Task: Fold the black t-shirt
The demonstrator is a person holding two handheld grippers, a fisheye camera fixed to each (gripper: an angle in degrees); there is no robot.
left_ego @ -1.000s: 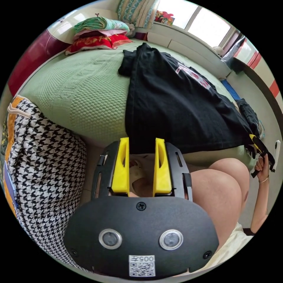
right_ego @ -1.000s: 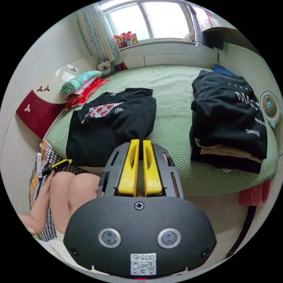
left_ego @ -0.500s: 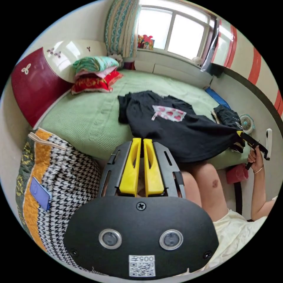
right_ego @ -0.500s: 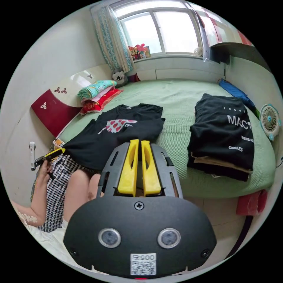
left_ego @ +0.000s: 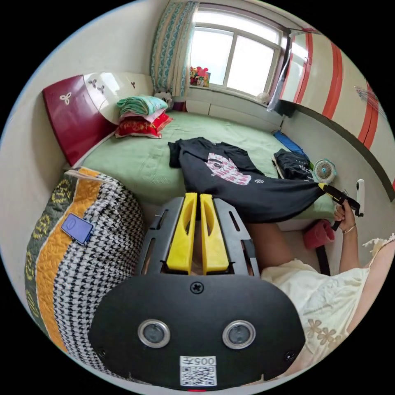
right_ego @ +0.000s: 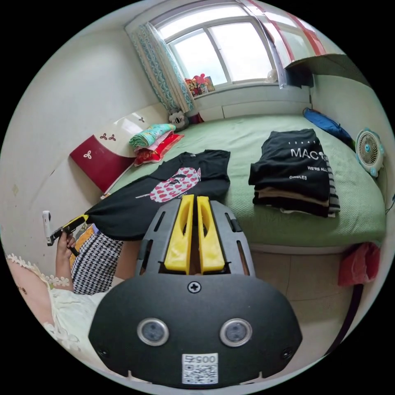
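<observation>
The black t-shirt (left_ego: pixel 230 181) with a pink heart print lies face up on the green bed (left_ego: pixel 135 160), its hem lifted off the near edge and stretched taut. In the left gripper view my left gripper (left_ego: pixel 196 198) is shut on one hem corner. My right gripper (left_ego: pixel 326 189), held in a hand, pinches the other corner at the right. In the right gripper view the black t-shirt (right_ego: pixel 164 197) runs from my right gripper (right_ego: pixel 193 200), shut on the hem, to the left gripper (right_ego: pixel 83 219) at the far left.
A stack of folded clothes (right_ego: pixel 292 168) sits on the bed's right side near a small fan (right_ego: pixel 369 151). Folded bedding (left_ego: pixel 142 117) lies by the headboard. A houndstooth bag (left_ego: pixel 86 263) stands beside the person's knees. A red cloth (right_ego: pixel 360 263) hangs low at the right.
My left gripper went from open at the hem to shut on it. Both grippers then rose and drew back, lifting the hem and pulling the shirt taut.
</observation>
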